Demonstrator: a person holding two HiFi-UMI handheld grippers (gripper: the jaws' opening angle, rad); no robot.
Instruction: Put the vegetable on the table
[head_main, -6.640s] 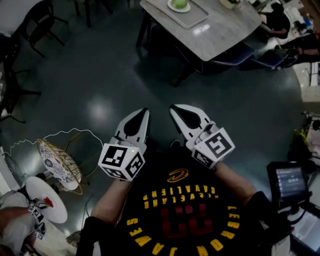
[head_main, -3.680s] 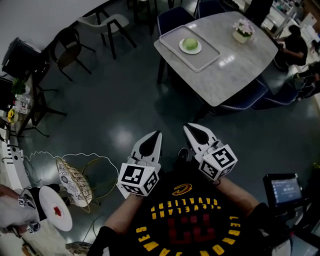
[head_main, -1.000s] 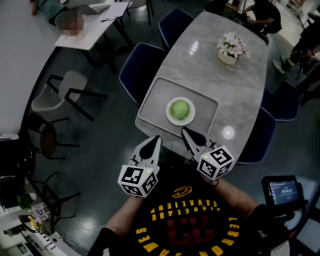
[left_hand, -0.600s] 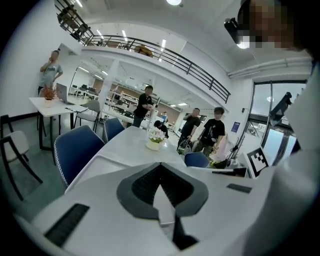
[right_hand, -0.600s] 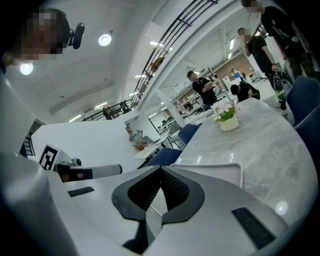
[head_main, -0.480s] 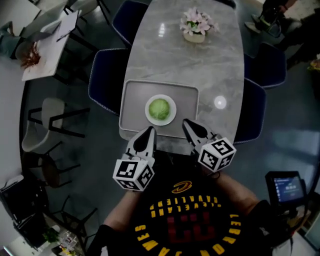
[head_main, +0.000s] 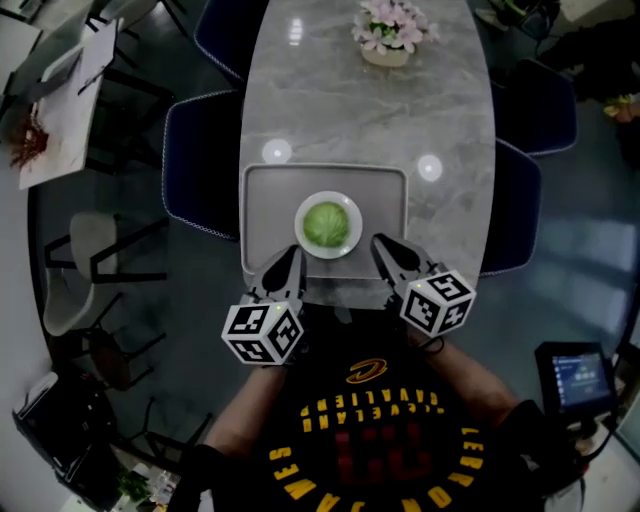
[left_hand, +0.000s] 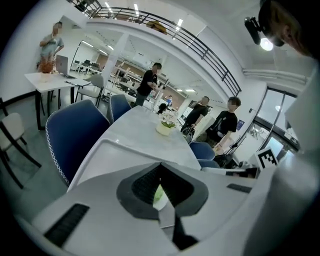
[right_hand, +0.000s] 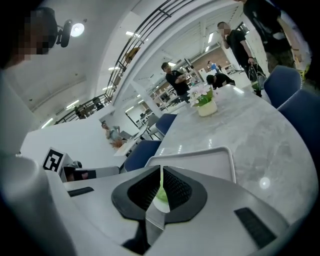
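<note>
Sitting on a round white plate (head_main: 301, 232), the green vegetable (head_main: 326, 224) is just ahead of both sets of fingers and between them. The plate rests on a gray tray (head_main: 265, 198), and the tray lies on the gray stone surface (head_main: 360, 110). So the vegetable is on the plate, not on the bare surface.

The left gripper (head_main: 288, 266) hangs over the near edge of the tray, just left of the plate. The right gripper (head_main: 390, 256) hangs over the same edge, just right of the plate. Neither one touches the vegetable.

In the left gripper view the fingers (left_hand: 142, 184) are pressed together with nothing between them. A bit of green shows through the thin slit ahead. In the right gripper view the fingers (right_hand: 179, 189) are pressed together too and hold nothing.

Far ahead of the fingers, a small pot of flowers (head_main: 390, 38) stands on the surface. A blue chair (head_main: 200, 160) stands out to the left of the left fingers.
</note>
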